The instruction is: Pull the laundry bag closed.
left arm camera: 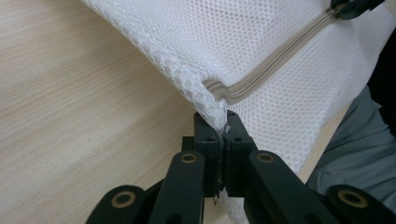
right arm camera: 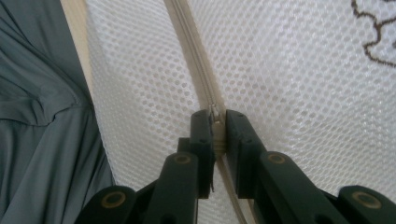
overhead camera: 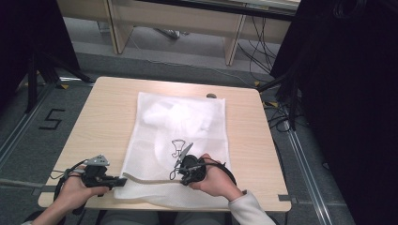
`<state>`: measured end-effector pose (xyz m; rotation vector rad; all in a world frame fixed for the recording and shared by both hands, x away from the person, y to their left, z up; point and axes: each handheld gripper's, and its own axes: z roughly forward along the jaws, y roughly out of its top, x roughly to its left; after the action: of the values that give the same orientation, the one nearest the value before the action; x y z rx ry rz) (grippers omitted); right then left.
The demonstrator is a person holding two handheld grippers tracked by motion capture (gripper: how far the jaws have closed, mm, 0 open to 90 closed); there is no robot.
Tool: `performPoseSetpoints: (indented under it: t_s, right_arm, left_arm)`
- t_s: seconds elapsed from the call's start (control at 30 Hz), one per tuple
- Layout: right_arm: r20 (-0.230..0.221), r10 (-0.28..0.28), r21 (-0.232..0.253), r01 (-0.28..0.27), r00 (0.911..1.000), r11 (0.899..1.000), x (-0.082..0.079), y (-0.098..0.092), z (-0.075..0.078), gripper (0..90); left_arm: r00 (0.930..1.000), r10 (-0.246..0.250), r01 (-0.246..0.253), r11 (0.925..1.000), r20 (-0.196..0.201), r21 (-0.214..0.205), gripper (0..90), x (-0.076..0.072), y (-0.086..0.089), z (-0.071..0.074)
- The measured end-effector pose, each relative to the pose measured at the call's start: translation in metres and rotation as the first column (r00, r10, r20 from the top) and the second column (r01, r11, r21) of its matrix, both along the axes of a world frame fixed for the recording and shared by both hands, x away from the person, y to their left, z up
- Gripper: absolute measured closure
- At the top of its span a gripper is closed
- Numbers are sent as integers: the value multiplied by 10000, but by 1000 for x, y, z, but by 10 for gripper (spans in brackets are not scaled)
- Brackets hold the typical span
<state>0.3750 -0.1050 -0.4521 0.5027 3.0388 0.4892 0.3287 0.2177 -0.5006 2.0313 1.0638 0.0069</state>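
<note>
A white mesh bag point(overhead camera: 178, 131) lies flat on the wooden table point(overhead camera: 108, 112), with pale cloth showing inside it. A beige zipper point(overhead camera: 150, 180) runs along its near edge. At the zipper's left end my left gripper point(overhead camera: 123, 180) is shut on the bag's corner; the mesh point(left arm camera: 261, 37) bunches between the jaws of the left gripper point(left arm camera: 218, 126), right beside the zipper point(left arm camera: 271, 60). Farther right, my right gripper point(overhead camera: 180, 177) sits on the zipper line. In the right gripper view the right gripper point(right arm camera: 217, 123) is shut on the zipper pull point(right arm camera: 215, 114), with the zipper point(right arm camera: 191, 46) running away ahead.
A dark line drawing point(overhead camera: 178, 147) is printed on the bag near the right hand. The table's near edge lies just under both hands, and the person's grey trousers point(right arm camera: 42, 116) show beyond it. Bare wood lies left and right of the bag.
</note>
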Motion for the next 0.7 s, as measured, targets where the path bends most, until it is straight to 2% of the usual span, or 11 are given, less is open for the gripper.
performPoseSetpoints:
  t_s: [0.03, 0.07, 0.1, 0.17, 0.23, 0.47, 0.53, 0.6, 0.63, 0.67, 0.7]
  right_arm:
    - [-190, -287, -36, 287, 9994, 9996, -2, -1, 1, 824]
    - [-90, -109, -127, 108, 9999, 9999, 0, -3, 1, 824]
    - [-208, -345, -200, 341, 9992, 9992, -2, -3, 2, 824]
    - [-188, -40, -211, 36, 9998, 9998, 0, -6, 1, 824]
    - [-249, -366, -379, 356, 9990, 9986, 0, -11, 1, 824]
    - [-234, -238, -92, 236, 9994, 9997, 1, -15, 1, 824]
    - [-313, -514, -206, 507, 9982, 9985, 0, -16, 1, 824]
    - [-149, -126, -118, 124, 9998, 9999, 2, -19, -1, 824]
    - [-294, -427, -104, 424, 9987, 9990, 0, -19, -1, 824]
    - [-437, -269, -211, 260, 9987, 9994, 1, -20, -1, 824]
    - [-312, -446, -140, 442, 9985, 9989, 0, -21, -1, 824]
  left_arm:
    - [10000, 42, -42, 10000, 8, -76, 864, 0, 1, 0]
    - [10000, 58, -58, 10000, 16, -47, 864, 0, 1, 0]
    - [10000, 31, -31, 9999, -22, 147, 864, 0, 2, 1]
    - [9999, -69, 69, 10000, -88, 28, 864, 1, 3, 1]
    - [9999, -69, 70, 10000, -91, 50, 864, 1, 3, 1]
    - [10000, 33, -33, 10000, -94, 15, 864, 0, 4, 2]
    - [9999, -70, 70, 10000, -125, -6, 864, 0, 4, 1]
    - [9999, -63, 63, 10000, -132, -3, 864, 0, 4, 1]
    - [9999, -66, 66, 10000, -130, 1, 864, 0, 4, 1]
    - [9999, -88, 88, 10000, -122, -6, 864, 0, 4, 1]
    - [10000, -9, 9, 10000, -76, -32, 864, 0, 4, 1]
